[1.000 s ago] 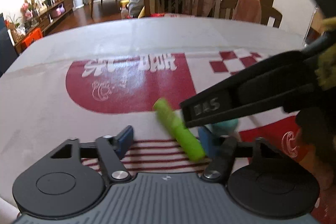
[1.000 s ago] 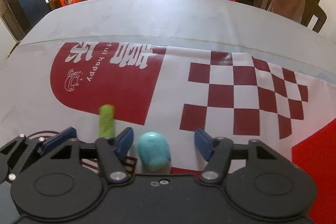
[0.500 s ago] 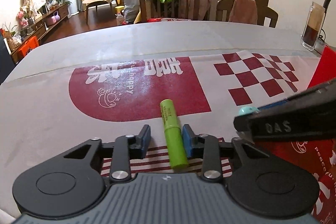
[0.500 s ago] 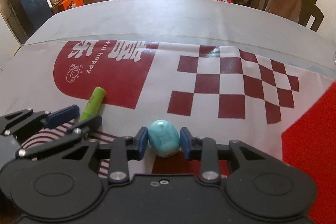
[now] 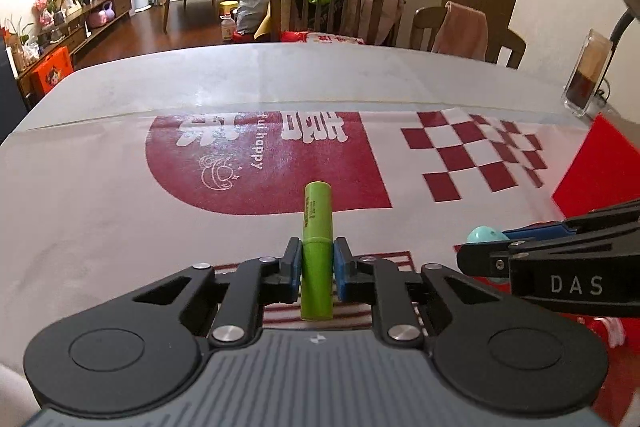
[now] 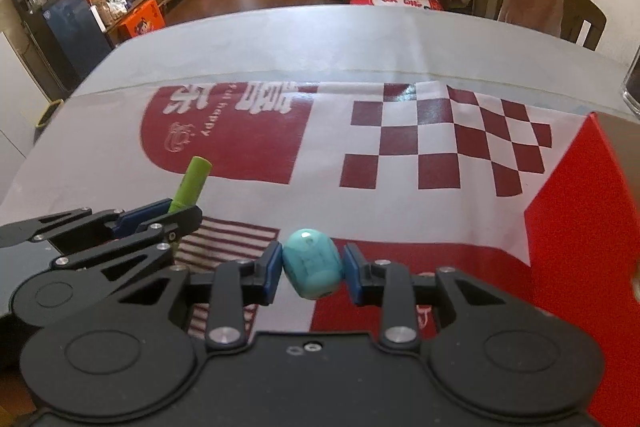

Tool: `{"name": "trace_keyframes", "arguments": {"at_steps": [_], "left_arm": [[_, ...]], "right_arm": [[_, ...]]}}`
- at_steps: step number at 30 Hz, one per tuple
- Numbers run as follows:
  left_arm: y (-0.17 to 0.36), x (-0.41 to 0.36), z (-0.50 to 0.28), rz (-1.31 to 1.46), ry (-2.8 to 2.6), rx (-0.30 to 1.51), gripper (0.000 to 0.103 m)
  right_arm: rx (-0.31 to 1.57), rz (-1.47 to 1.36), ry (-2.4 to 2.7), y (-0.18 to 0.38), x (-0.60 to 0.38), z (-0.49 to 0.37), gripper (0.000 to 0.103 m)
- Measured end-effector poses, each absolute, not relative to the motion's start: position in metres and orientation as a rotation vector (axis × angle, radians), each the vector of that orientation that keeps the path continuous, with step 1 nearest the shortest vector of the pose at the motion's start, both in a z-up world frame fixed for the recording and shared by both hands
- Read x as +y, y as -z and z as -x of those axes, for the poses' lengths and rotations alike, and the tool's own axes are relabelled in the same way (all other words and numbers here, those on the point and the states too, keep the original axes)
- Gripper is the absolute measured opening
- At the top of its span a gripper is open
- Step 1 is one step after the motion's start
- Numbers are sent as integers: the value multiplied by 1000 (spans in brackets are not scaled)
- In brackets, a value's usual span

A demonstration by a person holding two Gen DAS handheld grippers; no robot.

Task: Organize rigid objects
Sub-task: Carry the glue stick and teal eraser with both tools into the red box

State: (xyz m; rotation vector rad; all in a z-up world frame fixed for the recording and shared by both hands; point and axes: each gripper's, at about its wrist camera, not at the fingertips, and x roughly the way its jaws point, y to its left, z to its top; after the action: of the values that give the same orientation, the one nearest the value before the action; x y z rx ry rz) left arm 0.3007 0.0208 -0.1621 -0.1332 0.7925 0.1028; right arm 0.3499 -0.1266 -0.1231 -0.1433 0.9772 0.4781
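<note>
My left gripper (image 5: pixel 317 261) is shut on a green cylinder (image 5: pixel 317 223) that points forward between its blue pads, held over the table. The cylinder (image 6: pixel 191 183) and the left gripper (image 6: pixel 154 217) also show at the left of the right wrist view. My right gripper (image 6: pixel 312 267) is shut on a turquoise rounded object (image 6: pixel 312 265), held just above the cloth. In the left wrist view the right gripper (image 5: pixel 516 241) comes in from the right with the turquoise object (image 5: pixel 485 235) at its tip.
A red-and-white printed cloth (image 5: pixel 280 155) covers the table. A red sheet (image 6: pixel 576 211) lies at the right. A glass container (image 5: pixel 586 75) stands at the far right. Chairs (image 5: pixel 332 11) stand behind the far edge.
Both grippers have closed, the left on the green cylinder and the right on the turquoise object. Both have lifted and drawn back a little, and the right gripper has moved away to the right.
</note>
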Motion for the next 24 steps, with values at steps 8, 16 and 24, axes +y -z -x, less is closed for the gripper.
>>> {"name": "trace_keyframes", "arguments": {"at_steps": [8,16,24], "left_arm": [[127,18,-260,149,-81,767,16],[87,9,-218,161,-33,733,16],[49,-1,-185,169,14,690,16]], "right_arm": [[925,137,-484,89,-138,-310,32],[858,119,-470,51,-152,-268,32],[779,125,-457,16,-167,-231,32]]}}
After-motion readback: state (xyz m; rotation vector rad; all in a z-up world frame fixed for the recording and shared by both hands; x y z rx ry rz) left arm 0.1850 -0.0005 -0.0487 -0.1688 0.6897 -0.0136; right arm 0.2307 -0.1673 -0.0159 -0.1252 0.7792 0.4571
